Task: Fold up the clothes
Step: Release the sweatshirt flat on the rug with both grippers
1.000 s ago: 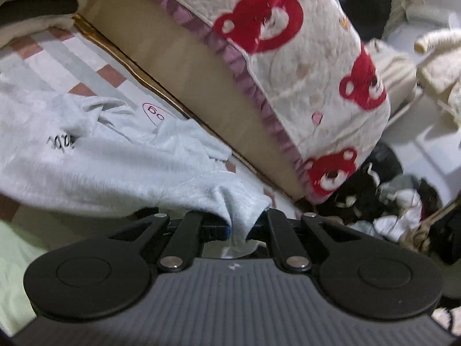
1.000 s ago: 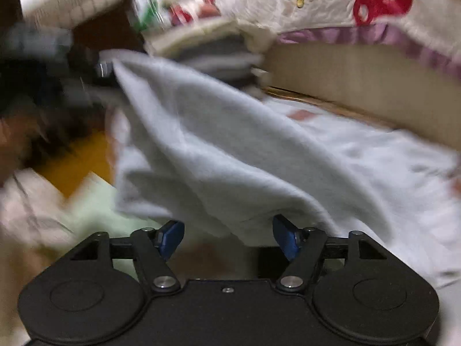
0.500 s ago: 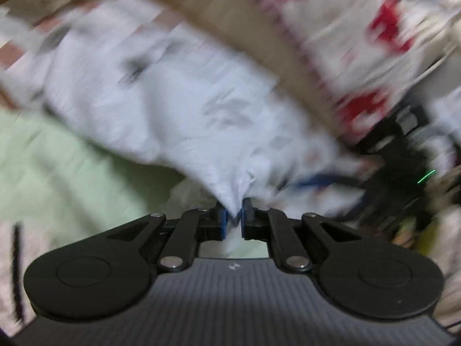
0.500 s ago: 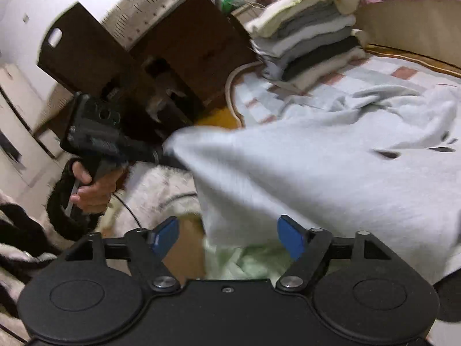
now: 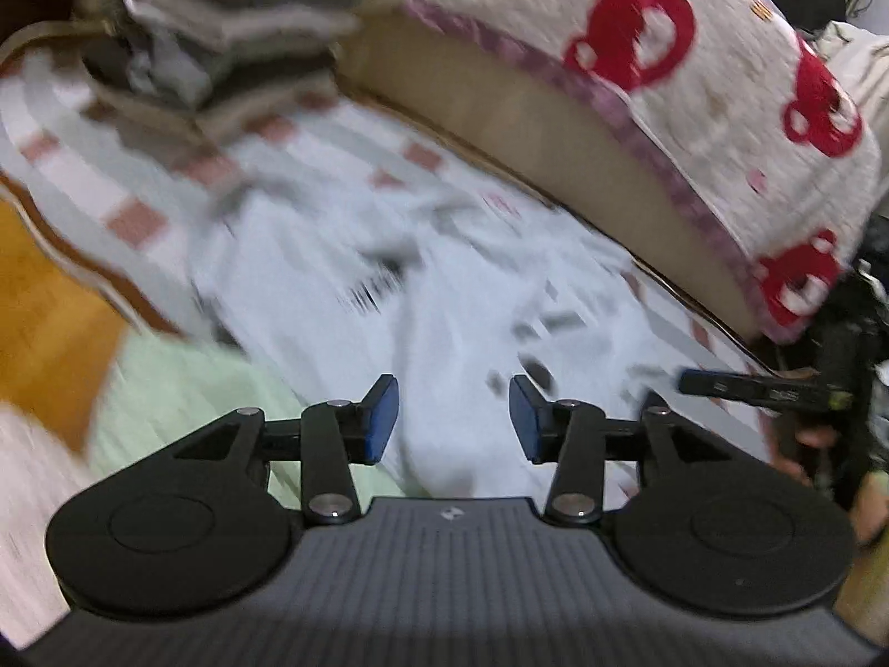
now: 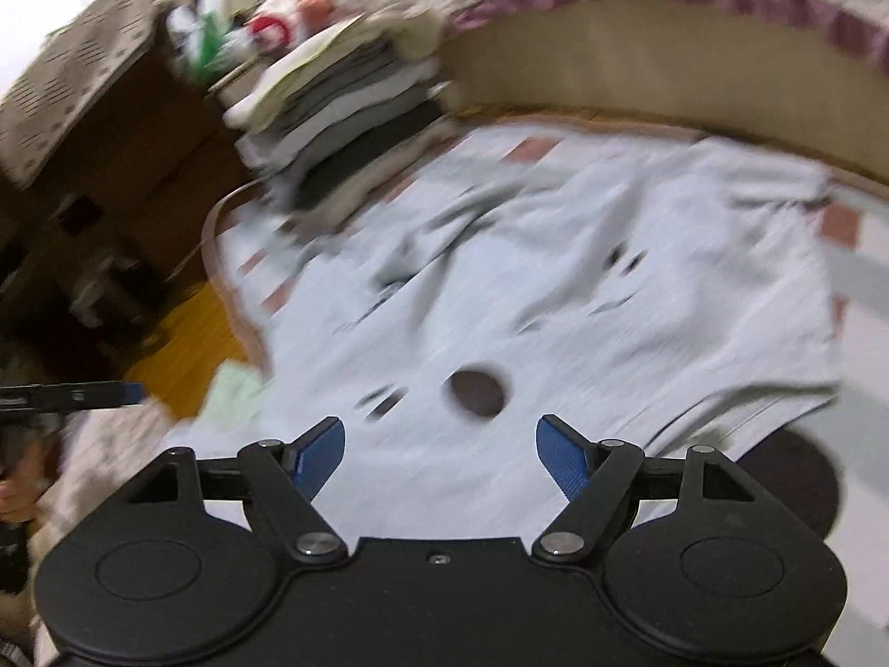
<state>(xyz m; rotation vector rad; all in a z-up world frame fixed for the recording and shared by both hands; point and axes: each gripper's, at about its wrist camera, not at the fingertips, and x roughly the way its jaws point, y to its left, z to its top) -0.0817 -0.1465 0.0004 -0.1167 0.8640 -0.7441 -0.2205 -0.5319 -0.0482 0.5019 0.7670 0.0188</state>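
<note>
The left gripper [image 5: 453, 417] has its jaws spread apart with nothing clamped; a fold of the pale grey sweatshirt [image 5: 422, 300] runs up between the blue pads [image 5: 380, 417] without being pinched. The right gripper [image 6: 439, 458] also has its jaws wide apart and empty, hovering over the same garment.

The sweatshirt lies spread and rumpled on the bed [image 5: 72, 167], ahead of both sets of jaws, over a checked sheet of white, grey and reddish squares. Both views are motion-blurred, so the dark print on the fabric cannot be read. In the right wrist view a round dark spot [image 6: 477, 393] shows on the cloth just ahead of the jaws, slightly left of the midline; what it is cannot be told.

Beyond the garment, to the upper left of the left jaws, stands a stack of folded clothes [image 5: 222, 39] in grey, white and beige. Behind it and to the right lies a quilt with red bears [image 5: 667, 55] and a purple frill over a tan bolster. A light green cloth [image 5: 183, 389] sits to the left of the left jaws, beside the orange-brown wooden floor [image 5: 44, 333]. At the far right of the left wrist view, the other gripper's fingers and a hand [image 5: 805, 444] appear.
</note>
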